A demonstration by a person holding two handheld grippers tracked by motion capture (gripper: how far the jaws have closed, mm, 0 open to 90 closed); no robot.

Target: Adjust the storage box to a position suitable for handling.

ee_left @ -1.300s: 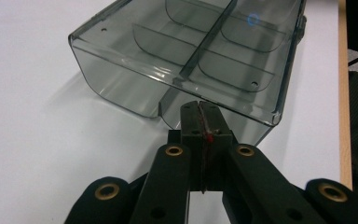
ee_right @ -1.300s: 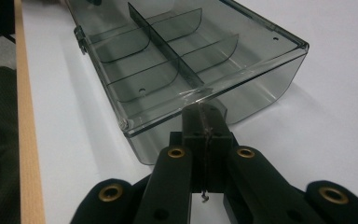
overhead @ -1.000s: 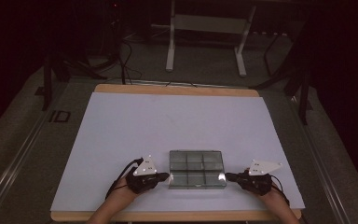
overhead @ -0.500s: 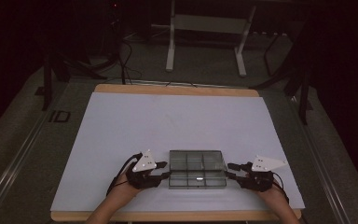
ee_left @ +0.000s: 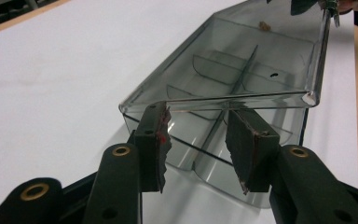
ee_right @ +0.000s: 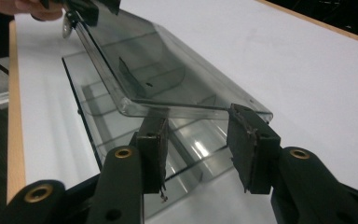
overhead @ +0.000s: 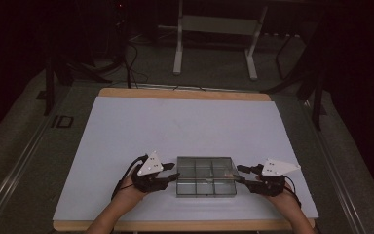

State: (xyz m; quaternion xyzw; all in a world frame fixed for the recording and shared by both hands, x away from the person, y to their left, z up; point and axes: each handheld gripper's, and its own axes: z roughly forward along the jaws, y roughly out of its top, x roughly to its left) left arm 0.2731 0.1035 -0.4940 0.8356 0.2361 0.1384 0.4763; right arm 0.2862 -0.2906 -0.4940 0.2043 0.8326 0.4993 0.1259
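Low in the frame, the left gripper (overhead: 171, 176) and right gripper (overhead: 241, 175), jaws parted and gripping nothing, flank the box (overhead: 206, 176); its lid (ee_left: 242, 65) looks half-raised, opening unfinished.

We cannot tell what the small tan speck (ee_left: 263, 25) in the box (ee_left: 233, 93) is; the person's forearms (overhead: 108, 219) run off the high view's bottom edge.

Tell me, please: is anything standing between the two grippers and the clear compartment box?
Nothing visible does. The left gripper is at the left end of the clear compartment box and the right gripper at its right end; in both gripper views the open jaws sit directly under the raised lid.
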